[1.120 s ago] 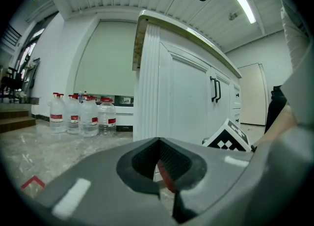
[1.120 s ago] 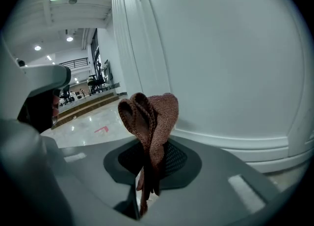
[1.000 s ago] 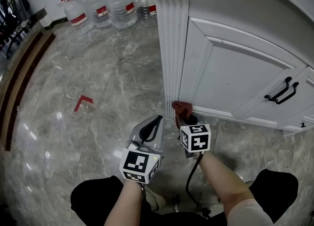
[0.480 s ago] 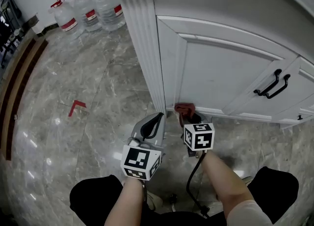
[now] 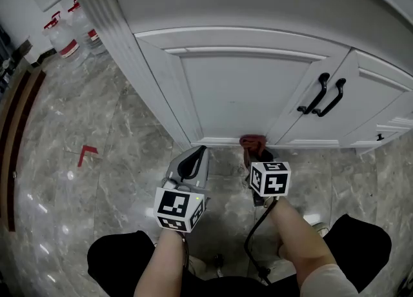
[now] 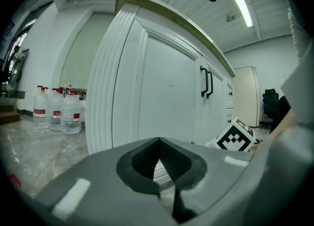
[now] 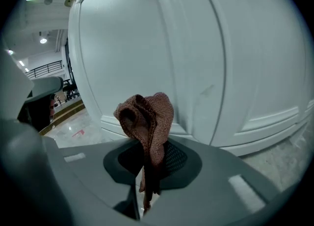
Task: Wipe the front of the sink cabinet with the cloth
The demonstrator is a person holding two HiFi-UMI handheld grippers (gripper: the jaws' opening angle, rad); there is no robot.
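The right gripper [image 7: 147, 163] is clamped on a reddish-brown knitted cloth [image 7: 147, 117]. A narrow strand of the cloth runs down through the jaws, and a bunched wad stands up past the tips. In the head view the cloth [image 5: 253, 141] sits at lower centre, at the bottom rail of the white cabinet door [image 5: 239, 89]. It appears to be against the paint, though neither view shows clearly whether it touches or is only just beside it. The left gripper [image 6: 158, 141] has its jaws pressed together with nothing between them. It is held low over the grey marble floor [image 5: 116, 134], left of the right gripper and pointing toward the door's lower left corner.

The paired black handles [image 5: 319, 92] are at the right of the head view, well above the cloth. Water bottles [image 5: 64, 31] stand by the wall at the upper left.

The cloth looks light, soft and limp. It will fold and drag rather than slide stiffly, and its open weave should hold well between the ribbed pads. The present hold suits it, since the pinch is on a gathered fold and leaves a cushion of fabric ahead of the tips. In my judgement the wad, not the hard jaw ends, should meet the painted panel. With little of the strand inside the pinch, a firm stroke could tug it loose.
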